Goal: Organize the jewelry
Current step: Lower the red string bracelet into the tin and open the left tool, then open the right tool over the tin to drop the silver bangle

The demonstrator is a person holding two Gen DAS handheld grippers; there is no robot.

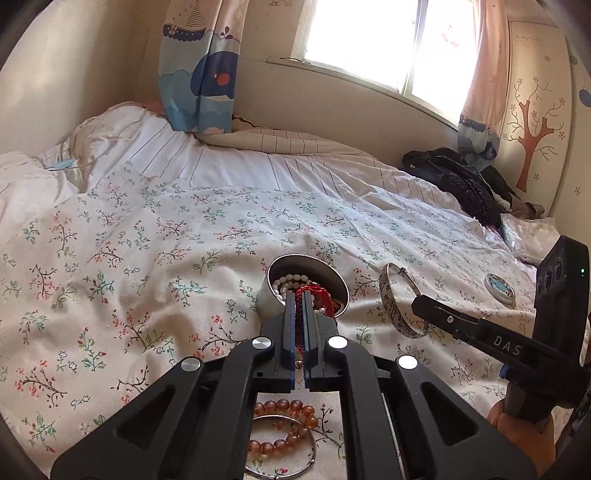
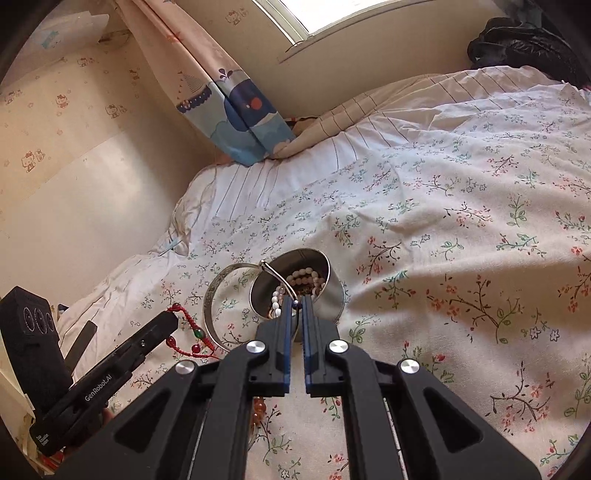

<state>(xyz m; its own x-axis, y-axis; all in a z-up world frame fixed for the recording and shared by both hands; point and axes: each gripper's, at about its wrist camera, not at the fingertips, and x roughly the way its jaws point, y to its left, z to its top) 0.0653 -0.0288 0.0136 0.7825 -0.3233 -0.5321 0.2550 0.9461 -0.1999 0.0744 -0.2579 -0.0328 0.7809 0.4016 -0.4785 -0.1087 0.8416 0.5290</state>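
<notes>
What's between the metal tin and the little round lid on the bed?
The silver bangle, gripped in the right tongs, hangs between them; the left wrist view shows it.

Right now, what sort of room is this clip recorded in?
Most likely a child's bedroom: a bed with a floral quilt, a cartoon whale curtain by the window, and a tree decal on the wardrobe.

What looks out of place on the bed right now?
An amber bead bracelet and a thin silver bangle lie loose on the floral sheet, outside the metal tin. The tin's round lid also lies apart on the sheet, off to the right.
</notes>
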